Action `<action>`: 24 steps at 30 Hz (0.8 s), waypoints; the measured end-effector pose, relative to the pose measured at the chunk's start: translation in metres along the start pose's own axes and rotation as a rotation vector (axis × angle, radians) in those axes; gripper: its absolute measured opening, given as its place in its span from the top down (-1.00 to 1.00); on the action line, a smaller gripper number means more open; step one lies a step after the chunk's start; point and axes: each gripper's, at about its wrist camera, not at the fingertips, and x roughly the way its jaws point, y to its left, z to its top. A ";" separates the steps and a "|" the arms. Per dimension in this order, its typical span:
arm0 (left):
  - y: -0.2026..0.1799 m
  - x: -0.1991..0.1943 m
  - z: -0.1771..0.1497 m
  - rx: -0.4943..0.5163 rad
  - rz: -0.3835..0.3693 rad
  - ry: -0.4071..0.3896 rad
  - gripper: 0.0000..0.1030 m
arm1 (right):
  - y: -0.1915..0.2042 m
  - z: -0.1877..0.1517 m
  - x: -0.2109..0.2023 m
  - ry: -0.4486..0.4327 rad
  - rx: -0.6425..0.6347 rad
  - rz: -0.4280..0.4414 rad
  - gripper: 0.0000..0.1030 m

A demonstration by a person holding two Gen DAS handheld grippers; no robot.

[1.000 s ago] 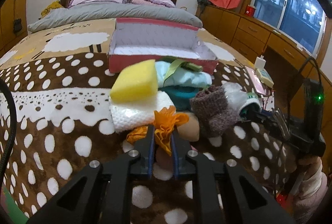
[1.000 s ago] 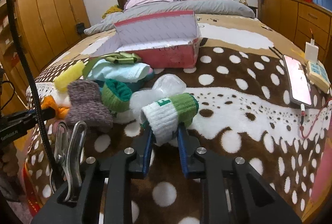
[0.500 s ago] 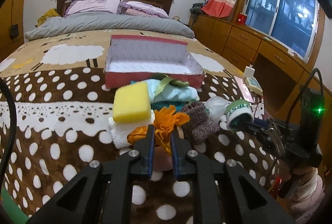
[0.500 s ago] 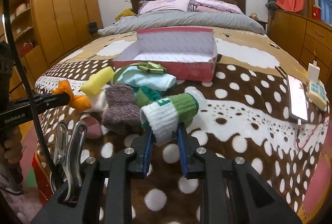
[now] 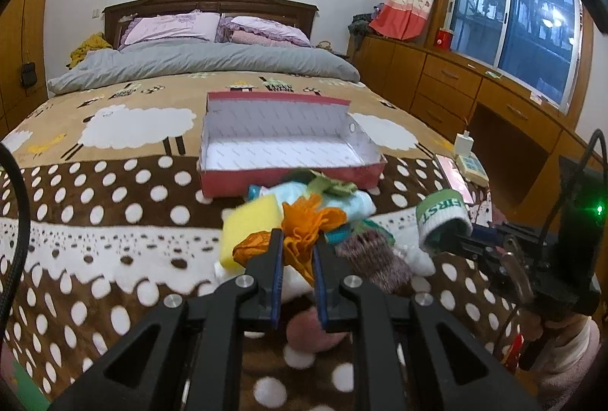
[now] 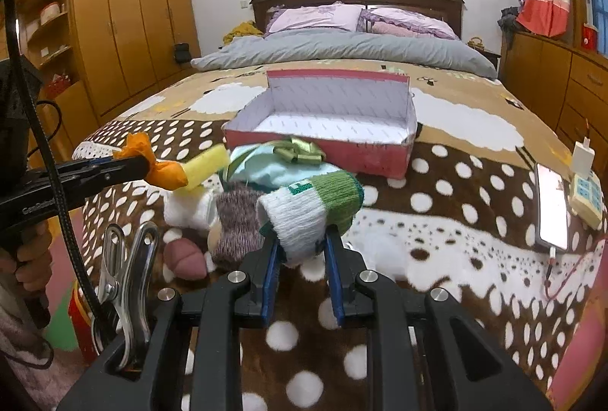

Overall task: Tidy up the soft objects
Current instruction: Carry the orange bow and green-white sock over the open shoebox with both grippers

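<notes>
My left gripper [image 5: 298, 240] is shut on an orange cloth [image 5: 309, 224] and holds it above the pile of soft things; it also shows in the right wrist view [image 6: 152, 165]. My right gripper [image 6: 300, 240] is shut on a green-and-white sock [image 6: 309, 207], lifted above the bed; the sock also shows in the left wrist view [image 5: 442, 221]. On the blanket lie a yellow sponge [image 5: 250, 230], a white cloth [image 6: 188, 209], a light blue cloth [image 6: 269, 169], a brown knitted sock [image 6: 237, 224] and a pink soft lump [image 6: 184, 255]. An open red box [image 5: 288, 148] stands beyond the pile.
A green ribbon bow [image 6: 298, 150] lies on the light blue cloth. A phone [image 6: 551, 205] and a charger block [image 6: 583, 154] lie at the bed's right edge. Wooden drawers [image 5: 456, 84] run along the right, wardrobes [image 6: 114, 30] along the left.
Both grippers have risen away from the bed with their loads. The orange cloth and the green-and-white sock now hang well above the pile, and the box's inside shows more fully.
</notes>
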 end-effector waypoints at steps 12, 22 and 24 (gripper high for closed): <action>0.012 0.020 0.041 0.026 0.027 -0.038 0.72 | -0.002 0.036 0.017 -0.010 -0.014 -0.002 0.55; 0.020 0.049 0.072 0.038 0.038 -0.034 0.72 | -0.013 0.066 0.038 -0.016 -0.003 -0.017 0.55; 0.020 0.056 0.078 0.040 0.032 -0.029 0.72 | -0.017 0.071 0.043 -0.012 0.006 -0.017 0.55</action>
